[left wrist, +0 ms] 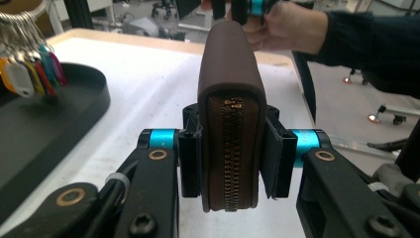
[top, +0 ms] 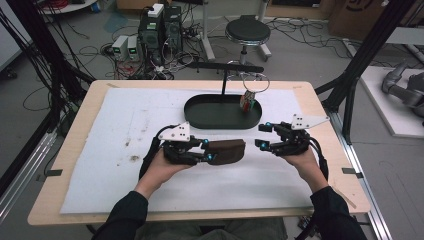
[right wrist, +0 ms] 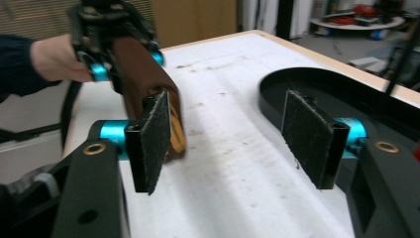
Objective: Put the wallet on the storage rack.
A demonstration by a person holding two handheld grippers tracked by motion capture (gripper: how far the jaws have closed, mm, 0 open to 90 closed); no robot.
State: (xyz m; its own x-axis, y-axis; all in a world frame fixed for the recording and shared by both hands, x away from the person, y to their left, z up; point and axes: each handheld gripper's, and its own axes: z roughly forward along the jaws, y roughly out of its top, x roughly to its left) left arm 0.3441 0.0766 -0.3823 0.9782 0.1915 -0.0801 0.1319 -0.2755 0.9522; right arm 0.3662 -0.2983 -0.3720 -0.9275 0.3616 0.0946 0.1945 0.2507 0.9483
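Holding brown zip wallet (left wrist: 232,114) clamped in left gripper (top: 205,151), just in front of black tray (top: 200,117), zipper edge up, guessing for access. Right gripper (top: 266,135) wide, empty, beside wallet's free end.

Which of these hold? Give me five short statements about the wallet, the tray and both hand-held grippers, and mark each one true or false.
1. The left hand-held gripper is clamped on the brown zip wallet. True.
2. The right hand-held gripper is shut on the wallet. False: its jaws stand wide apart, with nothing between them.
3. The wallet lies inside the black oval tray. False: it is held in front of the tray, over the white mat.
4. A ring of keys with coloured tags hangs at the tray's right end in the high view. True.
5. The wallet's zip is open. False: in the left gripper view the zip runs closed.
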